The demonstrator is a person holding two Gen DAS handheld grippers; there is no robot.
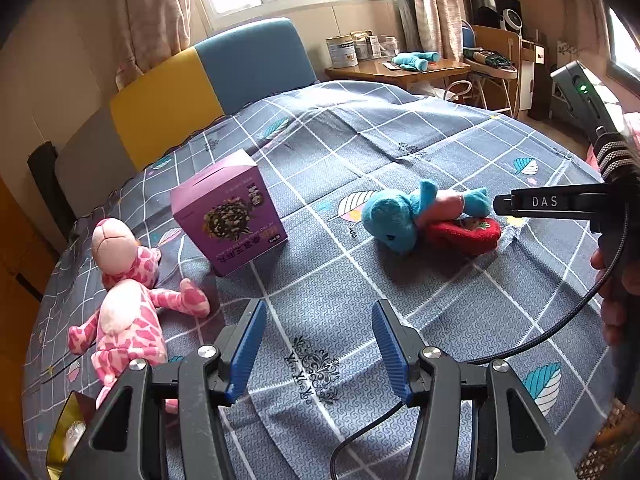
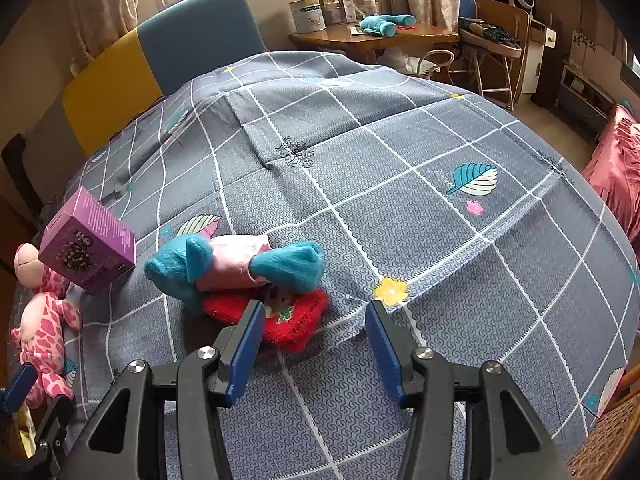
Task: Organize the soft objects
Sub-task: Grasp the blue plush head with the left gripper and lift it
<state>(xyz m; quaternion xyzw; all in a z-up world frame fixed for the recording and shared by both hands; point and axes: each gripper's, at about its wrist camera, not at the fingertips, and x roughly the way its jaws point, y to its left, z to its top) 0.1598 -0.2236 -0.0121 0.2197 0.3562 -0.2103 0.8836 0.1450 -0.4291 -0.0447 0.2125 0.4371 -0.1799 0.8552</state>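
A blue and pink plush toy (image 1: 416,212) lies on a red plush piece (image 1: 464,234) in the middle of the bed; both show in the right wrist view too, the blue toy (image 2: 236,266) over the red piece (image 2: 296,322). A pink spotted plush (image 1: 128,304) lies at the left, also in the right wrist view (image 2: 44,320). My left gripper (image 1: 318,350) is open and empty above the sheet. My right gripper (image 2: 312,346) is open and empty, just right of the red piece; its body shows in the left wrist view (image 1: 560,202).
A purple box (image 1: 230,214) stands between the toys, also in the right wrist view (image 2: 88,244). The grey checked bedsheet (image 2: 400,160) covers the bed. A yellow and blue headboard (image 1: 208,80) is behind. A wooden table (image 2: 372,38) with cans stands beyond.
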